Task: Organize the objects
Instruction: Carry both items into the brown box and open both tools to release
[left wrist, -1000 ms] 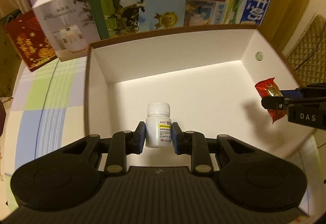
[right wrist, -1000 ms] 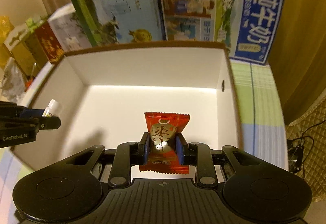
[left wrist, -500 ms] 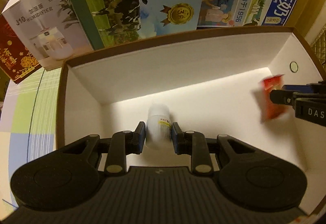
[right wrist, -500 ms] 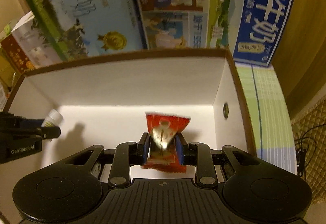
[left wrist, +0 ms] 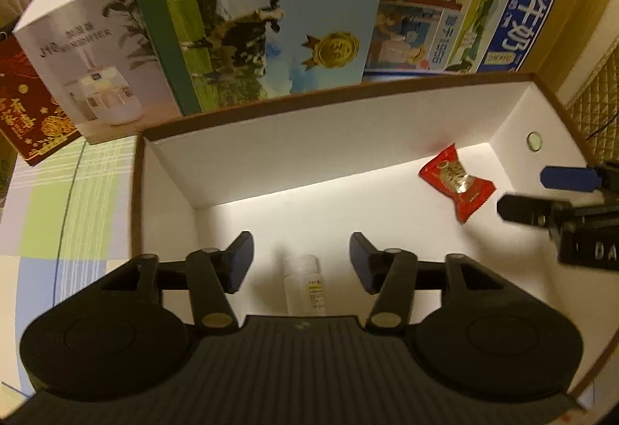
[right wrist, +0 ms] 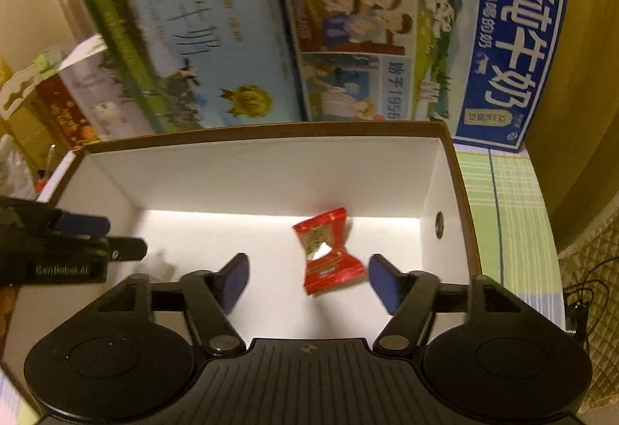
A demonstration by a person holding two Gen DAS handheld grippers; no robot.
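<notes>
Both grippers wide open, holding nothing: left gripper (left wrist: 301, 260), right gripper (right wrist: 308, 278). Pill bottle (left wrist: 304, 284) and candy packet (right wrist: 327, 255) lie in the white box (right wrist: 271, 175). Bottle looks light, rigid, slick: you'd grip mid-body. Packet crinkly: pinch its middle.

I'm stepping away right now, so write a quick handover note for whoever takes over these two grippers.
Left tool: open, holding nothing, above the white bottle.
Right tool: open, holding nothing, above the red candy.
Both items are inside the white box: bottle near the front, candy toward the right end.
Done: bottle and candy are in the box.
Left: back both tools out; no other loose items show in these views.
</notes>
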